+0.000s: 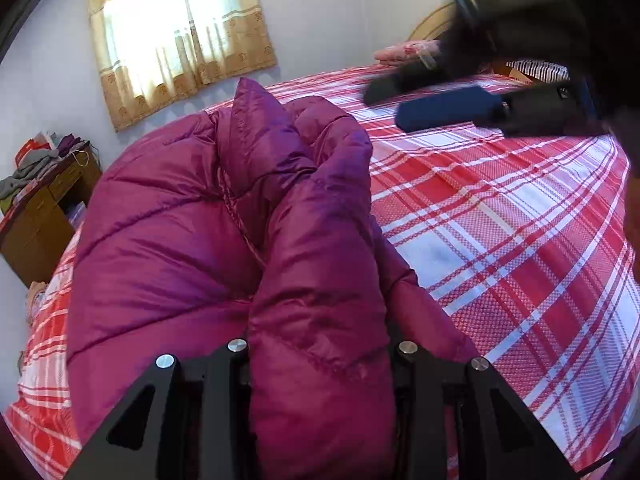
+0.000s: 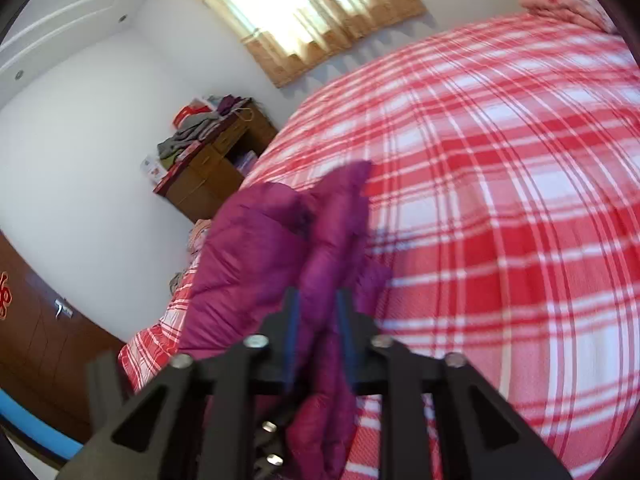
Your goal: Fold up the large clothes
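Note:
A large magenta quilted down jacket (image 1: 180,240) lies bunched on the red and white plaid bed (image 1: 500,232). My left gripper (image 1: 320,360) is shut on a thick fold of the jacket; its fingertips are buried in the fabric. In the left wrist view my right gripper (image 1: 416,104) hovers blurred over the bed at the upper right, fingers apart with nothing seen between their tips. In the right wrist view the right gripper (image 2: 318,300) has a jacket fold (image 2: 332,232) between its blue pads (image 2: 292,320); the image is blurred.
A wooden bedside cabinet (image 1: 44,216) piled with clothes stands left of the bed, under a curtained window (image 1: 176,36). Pink folded bedding (image 1: 408,50) lies near the headboard. A brown wardrobe (image 2: 36,340) stands at the left in the right wrist view.

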